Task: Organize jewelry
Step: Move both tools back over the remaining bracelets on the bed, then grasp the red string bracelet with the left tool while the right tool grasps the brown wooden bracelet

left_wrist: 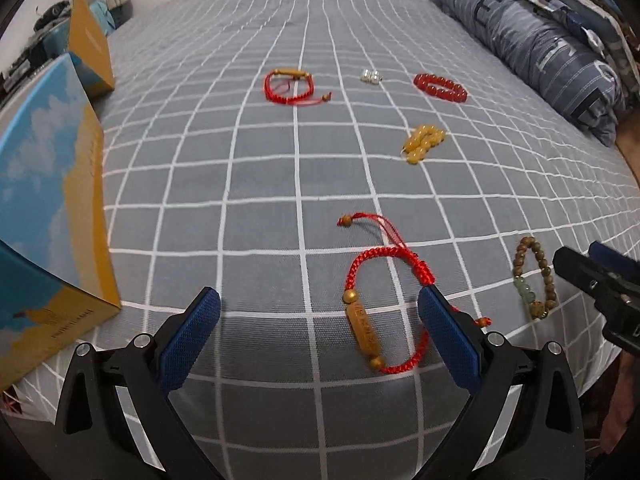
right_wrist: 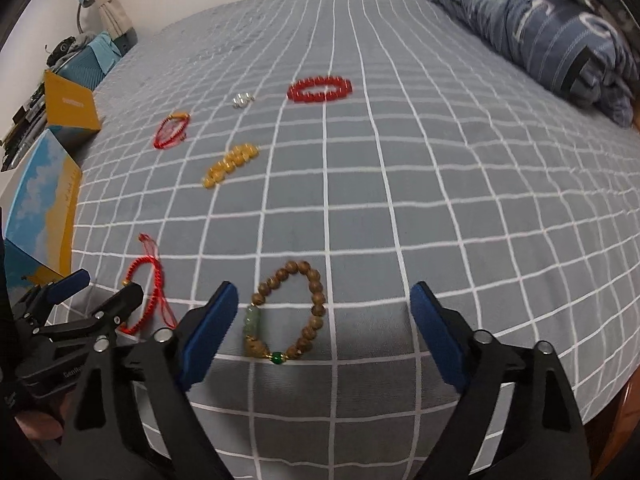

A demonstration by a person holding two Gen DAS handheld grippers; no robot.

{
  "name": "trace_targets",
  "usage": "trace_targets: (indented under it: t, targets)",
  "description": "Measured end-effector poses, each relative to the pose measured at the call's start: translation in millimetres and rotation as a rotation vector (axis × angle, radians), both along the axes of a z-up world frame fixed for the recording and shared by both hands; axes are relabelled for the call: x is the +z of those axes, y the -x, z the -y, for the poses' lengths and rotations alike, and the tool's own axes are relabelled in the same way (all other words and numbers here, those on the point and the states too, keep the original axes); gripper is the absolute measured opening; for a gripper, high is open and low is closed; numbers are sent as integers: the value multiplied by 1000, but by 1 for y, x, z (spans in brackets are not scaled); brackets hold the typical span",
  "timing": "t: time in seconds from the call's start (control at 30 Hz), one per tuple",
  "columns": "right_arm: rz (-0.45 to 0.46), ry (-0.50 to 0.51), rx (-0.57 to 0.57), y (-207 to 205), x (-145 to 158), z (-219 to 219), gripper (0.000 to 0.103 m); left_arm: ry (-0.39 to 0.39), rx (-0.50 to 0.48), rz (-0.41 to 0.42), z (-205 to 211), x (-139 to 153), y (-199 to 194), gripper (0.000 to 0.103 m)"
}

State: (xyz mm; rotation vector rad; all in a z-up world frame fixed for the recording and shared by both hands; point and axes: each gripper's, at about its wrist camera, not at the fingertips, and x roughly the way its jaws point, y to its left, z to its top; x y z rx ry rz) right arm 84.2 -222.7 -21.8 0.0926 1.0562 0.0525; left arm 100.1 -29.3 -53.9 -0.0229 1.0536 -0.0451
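Showing yellow box [left_wrist: 56, 208], side print blurred, unreadable; bracelets unlabelled

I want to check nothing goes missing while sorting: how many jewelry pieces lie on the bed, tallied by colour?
Red braided cord bracelets with a tan bar bead: 2
Red bead bracelet: 1
Yellow bead bracelet: 1
Brown wooden bead bracelet with green beads: 1
Small silver piece: 1
Total: 6
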Motion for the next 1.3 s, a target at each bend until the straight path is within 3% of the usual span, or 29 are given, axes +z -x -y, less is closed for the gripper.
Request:
trace_targets:
  t: [0.4, 0.5, 1.1, 1.3]
  targets:
    - [-69, -18, 27, -4, -17, -6, 55, 20, 6, -26, 0, -10, -5, 95]
    - [-91, -19, 27, -6, -22, -8, 47, 19, 8, -34, 0, -11, -6, 90]
    - [-121, -9, 19, -11, -26, -12, 15, 20, -15, -53, 0, -8, -3, 40]
    - [-122, -23, 8, -12, -25, -11, 10, -3, -14, -66, -1, -6, -2, 14]
